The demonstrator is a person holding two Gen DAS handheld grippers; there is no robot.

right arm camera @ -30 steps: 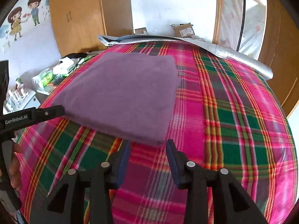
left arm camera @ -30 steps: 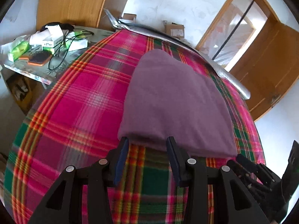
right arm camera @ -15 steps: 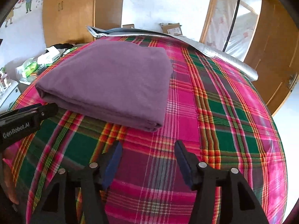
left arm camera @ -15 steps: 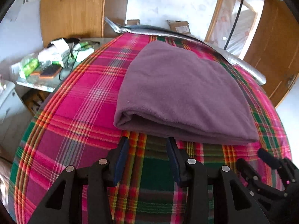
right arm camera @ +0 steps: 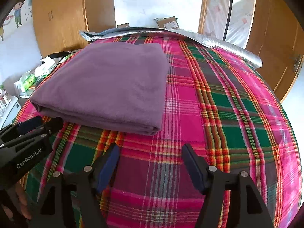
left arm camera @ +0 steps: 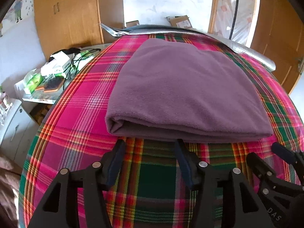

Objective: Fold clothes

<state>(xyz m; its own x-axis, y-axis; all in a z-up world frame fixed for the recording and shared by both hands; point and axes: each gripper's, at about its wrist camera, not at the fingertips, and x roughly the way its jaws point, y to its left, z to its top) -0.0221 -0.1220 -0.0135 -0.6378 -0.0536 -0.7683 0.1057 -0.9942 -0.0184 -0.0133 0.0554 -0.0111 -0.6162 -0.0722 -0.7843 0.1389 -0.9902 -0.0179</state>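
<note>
A folded purple fleece garment [left arm camera: 182, 87] lies flat on a bed covered in a pink, green and orange plaid blanket [left arm camera: 76, 117], its thick folded edge facing both cameras. The left hand-held gripper [left arm camera: 149, 148] hovers just short of that edge at 12 o'clock, its jaws having just been opening and now standing wide with nothing between them. The right hand-held gripper [right arm camera: 150, 151] sits near the garment's near right corner, which lies at about 11 o'clock in its view; its jaws too have just been opening and hold nothing. The fleece looks soft, light and thick, likely to sag and slip out of its layers unless all are pinched together, so the doubled near edge by the corners seems the best place to take hold. At 9 o'clock in the left view, a cluttered bedside tabletop [left arm camera: 36, 98] carries white boxes [left arm camera: 57, 64], cables and green packets [left arm camera: 34, 79]; cardboard boxes [left arm camera: 179, 21] beyond the bed show no visible contents.
</note>
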